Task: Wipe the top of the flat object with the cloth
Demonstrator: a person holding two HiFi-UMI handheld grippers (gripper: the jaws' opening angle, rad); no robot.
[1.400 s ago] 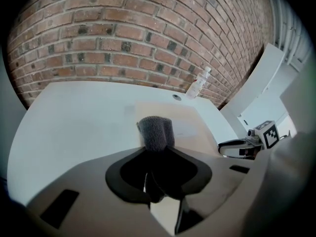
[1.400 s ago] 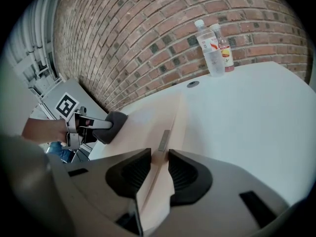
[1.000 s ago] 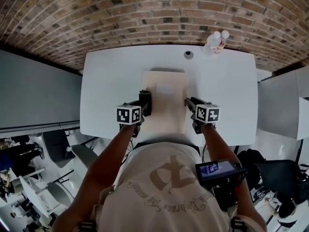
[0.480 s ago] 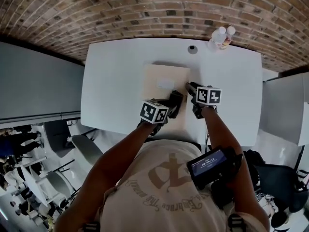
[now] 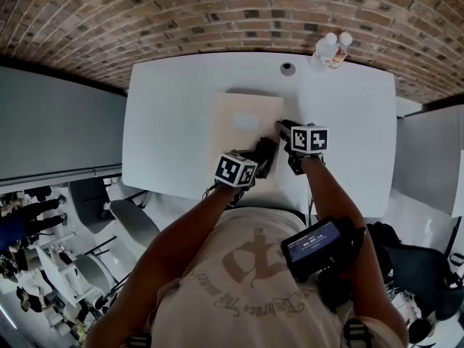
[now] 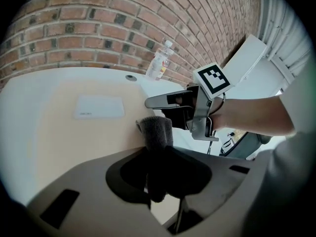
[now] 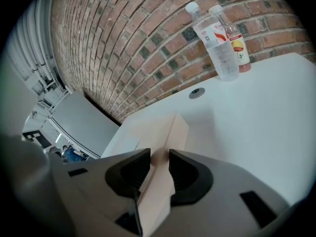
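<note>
**Just starting to wipe**

Holds the dark cloth [image 6: 155, 132] tight in the left gripper [image 5: 264, 154], at the near right edge of the flat box [image 5: 243, 114] on the table [image 5: 167, 122]. Pinches the box's right side with the right gripper [image 5: 283, 127]. Seems to leave nearly all the top to wipe

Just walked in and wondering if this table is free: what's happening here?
A person is working with a gripper in each hand. The left gripper is shut on a dark cloth, held over the top of a flat beige box on the table, near the box's right edge. The right gripper clamps that edge, apparently steadying the box.
</note>
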